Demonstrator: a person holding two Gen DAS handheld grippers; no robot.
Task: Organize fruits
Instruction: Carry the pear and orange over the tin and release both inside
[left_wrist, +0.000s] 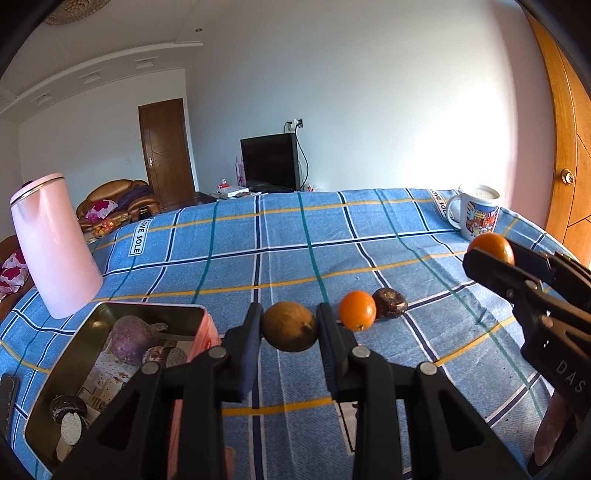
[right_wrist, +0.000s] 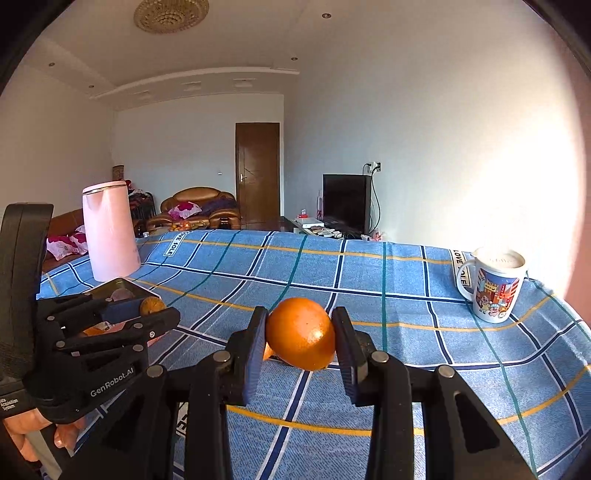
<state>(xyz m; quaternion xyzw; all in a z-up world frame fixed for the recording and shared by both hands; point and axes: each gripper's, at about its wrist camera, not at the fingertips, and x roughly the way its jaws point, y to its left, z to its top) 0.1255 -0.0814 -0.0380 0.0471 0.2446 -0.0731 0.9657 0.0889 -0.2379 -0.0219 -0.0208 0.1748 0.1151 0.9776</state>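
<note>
Our left claw (left_wrist: 290, 328) pinches a brownish fruit (left_wrist: 290, 326) between its pads, lifted off the blue checked cloth (left_wrist: 295, 236). Just left of and below that claw sits the tin (left_wrist: 66, 369), with a purple fruit (left_wrist: 131, 339) and dark pieces inside. Just beyond its right finger lie an orange (left_wrist: 357, 310) and a dark fruit (left_wrist: 389, 302), touching each other on the cloth. Our right claw (right_wrist: 300, 334) grips a second orange (right_wrist: 300, 334), also clear of the cloth. A mug (right_wrist: 495, 284) stands far right of it, a pink kettle (right_wrist: 109, 236) far left.
</note>
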